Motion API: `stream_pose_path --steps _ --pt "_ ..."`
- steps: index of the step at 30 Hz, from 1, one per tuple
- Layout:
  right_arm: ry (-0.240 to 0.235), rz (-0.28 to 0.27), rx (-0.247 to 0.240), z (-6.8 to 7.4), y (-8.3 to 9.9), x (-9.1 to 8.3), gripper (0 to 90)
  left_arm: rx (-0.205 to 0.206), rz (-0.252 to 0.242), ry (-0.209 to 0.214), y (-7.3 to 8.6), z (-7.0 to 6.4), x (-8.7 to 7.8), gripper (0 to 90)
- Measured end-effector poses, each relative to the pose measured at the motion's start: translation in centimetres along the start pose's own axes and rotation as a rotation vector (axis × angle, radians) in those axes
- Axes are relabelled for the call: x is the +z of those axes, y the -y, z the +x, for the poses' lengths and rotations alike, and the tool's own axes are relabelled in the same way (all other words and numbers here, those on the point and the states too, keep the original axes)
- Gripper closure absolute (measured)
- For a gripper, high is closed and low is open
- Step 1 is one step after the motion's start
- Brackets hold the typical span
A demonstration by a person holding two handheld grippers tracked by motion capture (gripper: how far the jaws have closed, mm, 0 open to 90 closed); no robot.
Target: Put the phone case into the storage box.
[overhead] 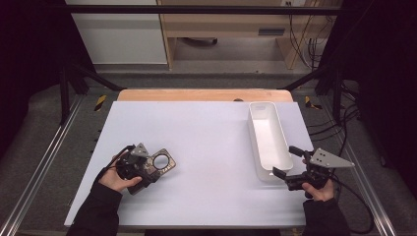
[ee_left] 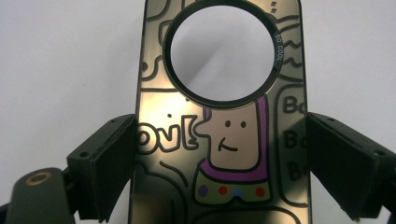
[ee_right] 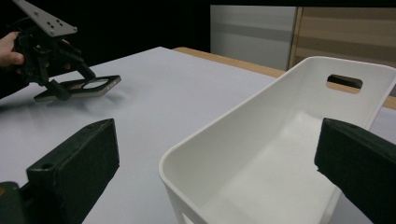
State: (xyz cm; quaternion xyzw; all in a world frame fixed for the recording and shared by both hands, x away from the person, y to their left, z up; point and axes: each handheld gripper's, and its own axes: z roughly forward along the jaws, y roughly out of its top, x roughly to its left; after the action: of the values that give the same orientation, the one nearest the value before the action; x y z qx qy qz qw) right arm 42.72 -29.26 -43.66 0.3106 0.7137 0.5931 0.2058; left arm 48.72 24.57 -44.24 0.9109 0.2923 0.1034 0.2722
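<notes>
1. Overhead first, in the high view: we see the left gripper [overhead: 147,173] low on the left part of the white table [overhead: 206,147], held by the person's left hand [overhead: 115,178]. A dark phone case [overhead: 163,163] with a round cut-out lies flat on the table, its near end between the left jaws and its far end pointing toward the table's middle. The right gripper [overhead: 287,161] sits at the near right, held by the right hand [overhead: 319,191], its jaws spread either side of the near end of a long white bin [overhead: 268,135]. Bin and phone case are well apart.

2. Left gripper view: the phone case [ee_left: 219,140] runs straight up between the two black jaws. Its left edge meets the left jaw's pad and its right edge meets the right jaw's pad, so we record the jaws as closed on the case across its width. The grip falls on the lower half; the round cut-out lies beyond the jaws, with white table showing through it. The case is glossy, with cartoon line drawings and a purple figure.

3. Right gripper view: the jaws stand wide apart, grasping nothing. The white bin [ee_right: 299,140] lies between them, its near rounded corner closest to the camera, and a handle slot shows in its far wall. We cannot tell whether either jaw touches the bin. Far off at upper left, the left gripper [ee_right: 70,84] holds the phone case [ee_right: 88,86] roughly level at the table's surface.
</notes>
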Motion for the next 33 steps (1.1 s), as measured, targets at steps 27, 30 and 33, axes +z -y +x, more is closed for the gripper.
stream_pose_path --steps 27,30,33 --pt "-0.004 0.006 -0.018 0.2 -0.2 0.0 0.4 0.062 -0.109 0.009 -2.0 -3.0 -1.1 11.4" --pt "-0.006 0.007 -0.022 0.3 -0.2 0.0 0.4 0.076 -0.115 0.009 -2.3 -3.6 -1.1 11.4" --pt "-0.009 0.011 -0.022 0.4 -0.3 0.0 0.4 0.092 -0.124 0.009 -2.7 -4.1 -1.2 11.4"
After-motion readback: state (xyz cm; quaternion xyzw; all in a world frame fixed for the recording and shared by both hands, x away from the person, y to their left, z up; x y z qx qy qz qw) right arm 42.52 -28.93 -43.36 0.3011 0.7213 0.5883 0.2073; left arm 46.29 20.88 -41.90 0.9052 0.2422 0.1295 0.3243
